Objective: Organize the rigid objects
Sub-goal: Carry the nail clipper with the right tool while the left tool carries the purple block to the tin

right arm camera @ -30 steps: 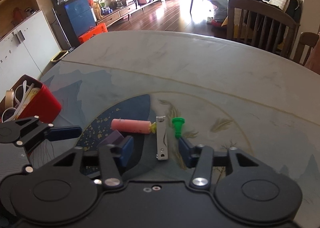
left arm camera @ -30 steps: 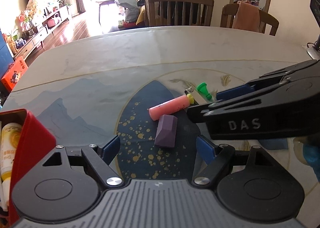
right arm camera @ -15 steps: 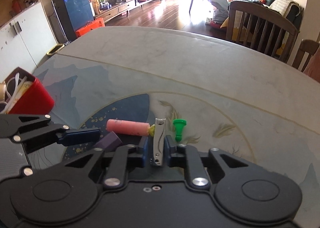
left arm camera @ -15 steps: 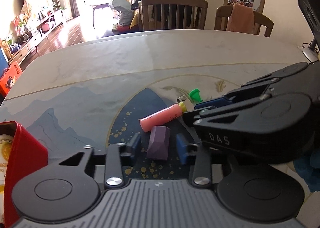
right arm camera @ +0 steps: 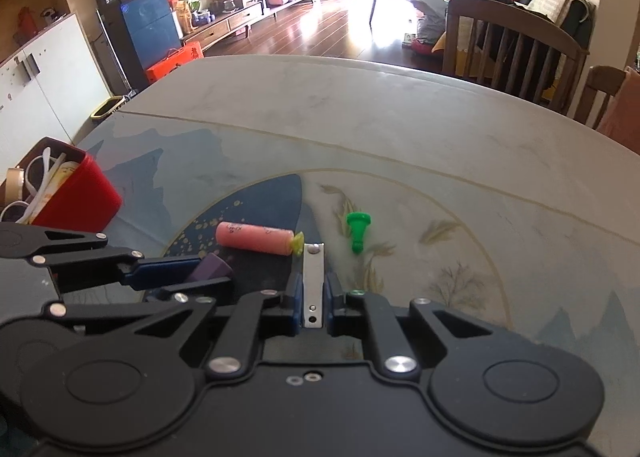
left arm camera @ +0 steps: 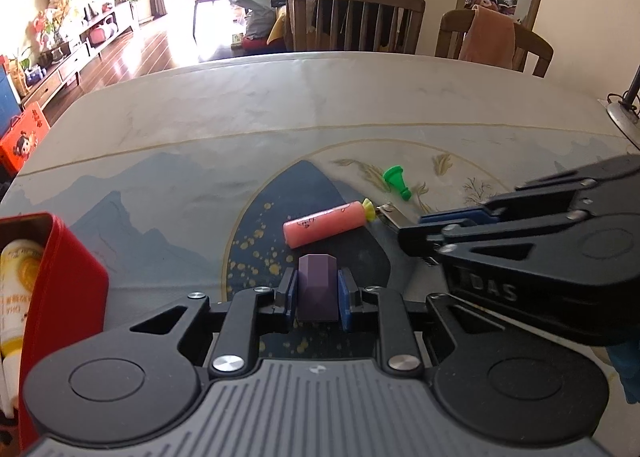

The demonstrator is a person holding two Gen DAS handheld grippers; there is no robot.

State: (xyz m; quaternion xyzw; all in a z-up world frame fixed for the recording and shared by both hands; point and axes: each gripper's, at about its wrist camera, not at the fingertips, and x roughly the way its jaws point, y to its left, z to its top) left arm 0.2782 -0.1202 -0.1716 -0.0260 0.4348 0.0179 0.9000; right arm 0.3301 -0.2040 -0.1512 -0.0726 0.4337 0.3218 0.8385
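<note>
My left gripper (left arm camera: 318, 291) is shut on a purple faceted block (left arm camera: 317, 289) that rests on the table. My right gripper (right arm camera: 313, 293) is shut on a silver nail clipper (right arm camera: 313, 281) lying on the table; it also shows at the right of the left wrist view (left arm camera: 424, 231). A pink cylinder with a yellow tip (left arm camera: 326, 223) lies just beyond both grippers, also in the right wrist view (right arm camera: 256, 237). A green chess pawn (left arm camera: 396, 181) lies further right, seen too in the right wrist view (right arm camera: 358, 229). The purple block (right arm camera: 210, 269) shows between the left gripper's fingers.
A red box (left arm camera: 60, 289) holding tubes and white items stands at the table's left edge, also in the right wrist view (right arm camera: 76, 193). Wooden chairs (left arm camera: 356, 17) stand along the far side of the table (left arm camera: 320, 105). A lamp base (left arm camera: 624, 117) sits far right.
Both grippers were open a second ago. The left one has closed on the purple block and the right one has closed on the nail clipper.
</note>
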